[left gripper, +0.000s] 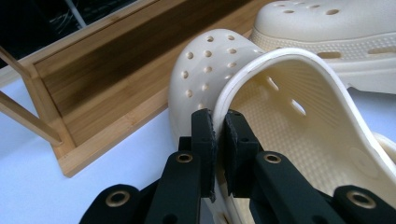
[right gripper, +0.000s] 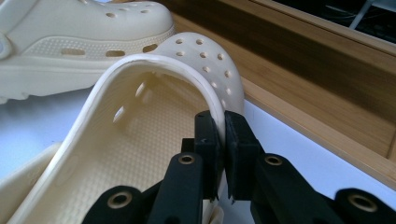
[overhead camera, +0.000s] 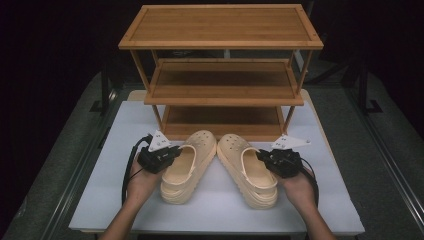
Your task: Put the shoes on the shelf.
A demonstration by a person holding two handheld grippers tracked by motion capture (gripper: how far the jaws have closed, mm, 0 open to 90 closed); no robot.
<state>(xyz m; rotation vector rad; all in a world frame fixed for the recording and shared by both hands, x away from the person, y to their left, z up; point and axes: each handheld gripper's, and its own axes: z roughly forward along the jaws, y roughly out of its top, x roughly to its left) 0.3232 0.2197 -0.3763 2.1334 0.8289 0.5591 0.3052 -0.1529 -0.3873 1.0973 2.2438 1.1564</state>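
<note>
Each gripper, left point(overhead camera: 172, 153) and right point(overhead camera: 263, 156), pinches its clog's point(overhead camera: 189, 167) point(overhead camera: 250, 172) outer rim

Two cream foam-like clogs point(overhead camera: 190, 167) point(overhead camera: 247, 167): matt, smooth uppers, pebbled footbeds, ribbed soles. Three-tier honey-brown wooden rack point(overhead camera: 222, 75): visible grain, faint satin sheen. White tabletop point(overhead camera: 100, 200): smooth, matt. Black gripper fingers point(left gripper: 205, 140) point(right gripper: 240, 144): matt plastic, brass-coloured metal rivets.

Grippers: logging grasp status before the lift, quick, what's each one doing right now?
Left gripper: closed on the left clog's side rim.
Right gripper: closed on the right clog's side rim.
</note>
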